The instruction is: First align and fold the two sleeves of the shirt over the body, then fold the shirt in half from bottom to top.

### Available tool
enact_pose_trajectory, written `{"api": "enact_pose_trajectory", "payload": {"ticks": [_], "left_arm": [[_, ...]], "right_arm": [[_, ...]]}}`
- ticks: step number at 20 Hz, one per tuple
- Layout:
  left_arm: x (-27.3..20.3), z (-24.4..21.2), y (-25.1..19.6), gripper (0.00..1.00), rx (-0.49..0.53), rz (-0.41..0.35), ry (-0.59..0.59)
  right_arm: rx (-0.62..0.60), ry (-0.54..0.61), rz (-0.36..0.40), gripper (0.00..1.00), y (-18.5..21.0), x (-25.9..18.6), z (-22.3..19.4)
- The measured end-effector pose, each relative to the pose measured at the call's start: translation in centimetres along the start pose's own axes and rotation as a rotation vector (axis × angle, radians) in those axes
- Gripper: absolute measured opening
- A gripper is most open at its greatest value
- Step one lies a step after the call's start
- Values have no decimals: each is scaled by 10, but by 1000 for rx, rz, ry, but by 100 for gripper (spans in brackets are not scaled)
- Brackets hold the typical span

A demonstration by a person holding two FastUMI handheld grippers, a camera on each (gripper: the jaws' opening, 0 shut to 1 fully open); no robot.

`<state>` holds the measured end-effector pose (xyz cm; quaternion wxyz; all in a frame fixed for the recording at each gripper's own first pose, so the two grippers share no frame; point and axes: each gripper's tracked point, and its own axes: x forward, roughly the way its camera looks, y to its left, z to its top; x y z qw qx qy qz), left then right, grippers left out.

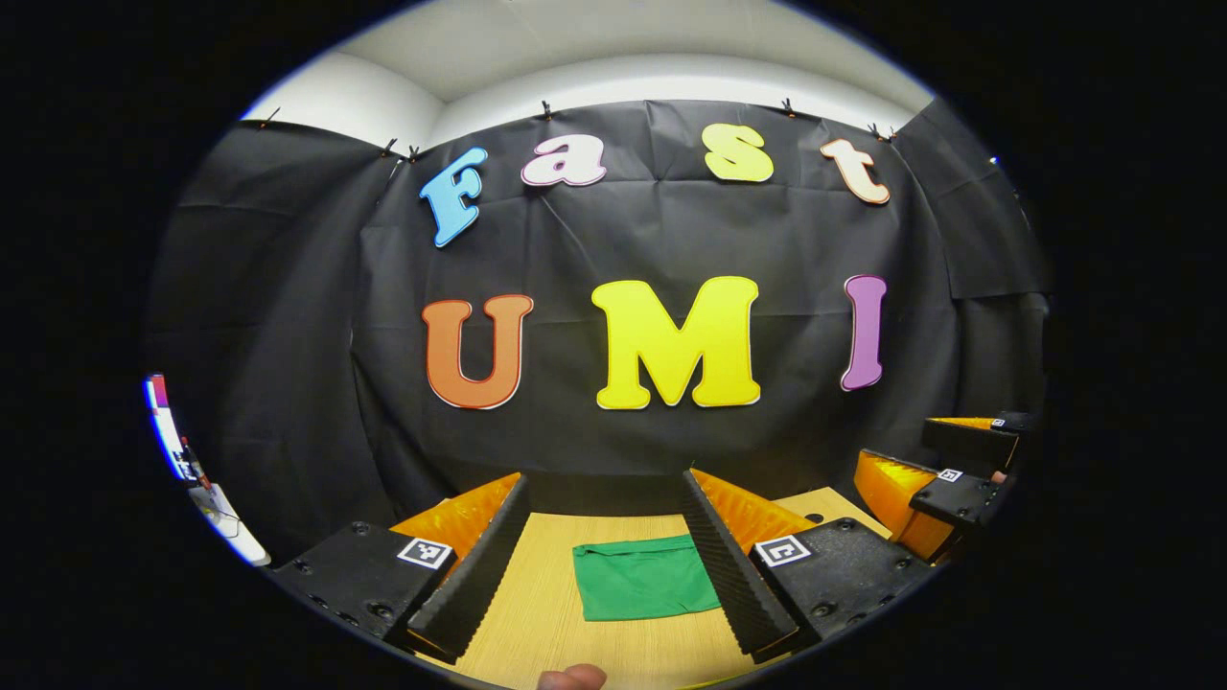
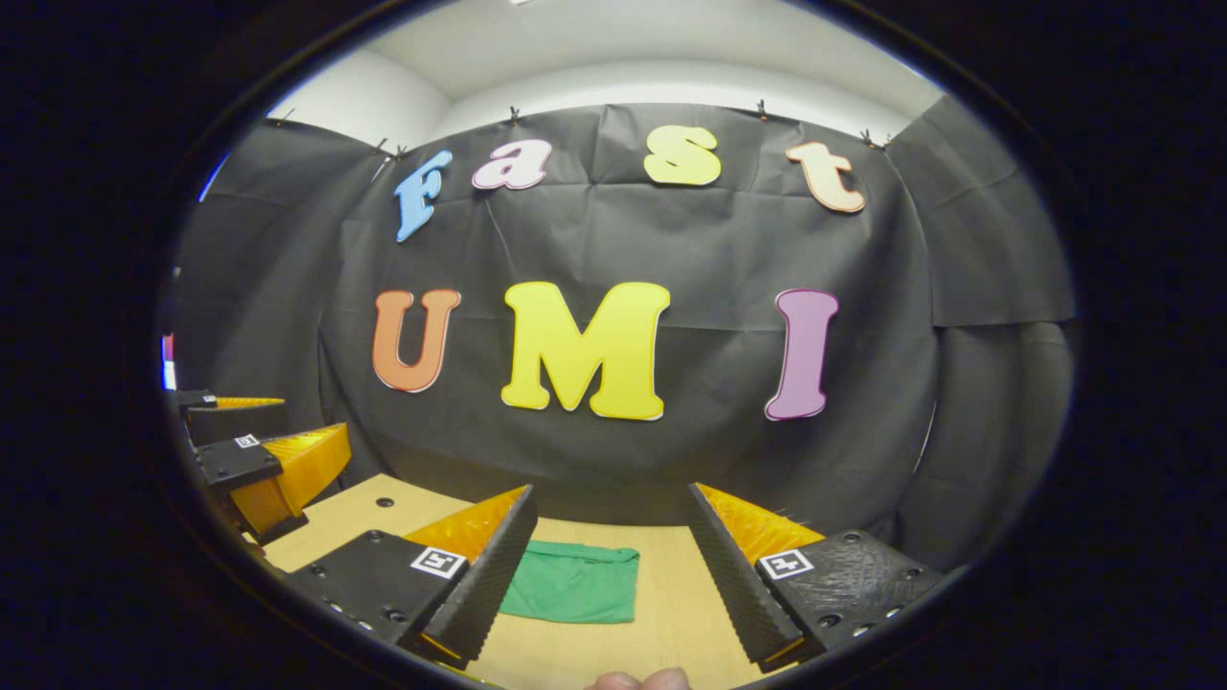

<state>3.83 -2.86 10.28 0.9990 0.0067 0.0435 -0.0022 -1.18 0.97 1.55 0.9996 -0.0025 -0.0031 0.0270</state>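
both grippers, left gripper (image 1: pixel 604 551) and right gripper (image 2: pixel 609 565), hang above the wooden table (image 1: pixel 537 613) with jaws spread wide, holding nothing; folded green shirt (image 1: pixel 644 575) lies flat below.

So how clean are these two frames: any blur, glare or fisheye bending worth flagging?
Left gripper view: sharp, evenly lit; the green shirt and table read clearly, straight edges bow toward the rim. Right gripper view: equally sharp, no glare on the shirt; the left gripper near the edge looks stretched.
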Motion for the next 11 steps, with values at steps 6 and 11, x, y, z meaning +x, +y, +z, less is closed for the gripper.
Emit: {"api": "enact_pose_trajectory", "payload": {"ticks": [6, 11], "left_arm": [[9, 0, -2, 99, 0, 3, 2], [12, 0, -6, 99, 0, 1, 5]], "right_arm": [[0, -12, 8, 96, 2, 7, 2], [6, -7, 4, 96, 0, 11, 3]]}}
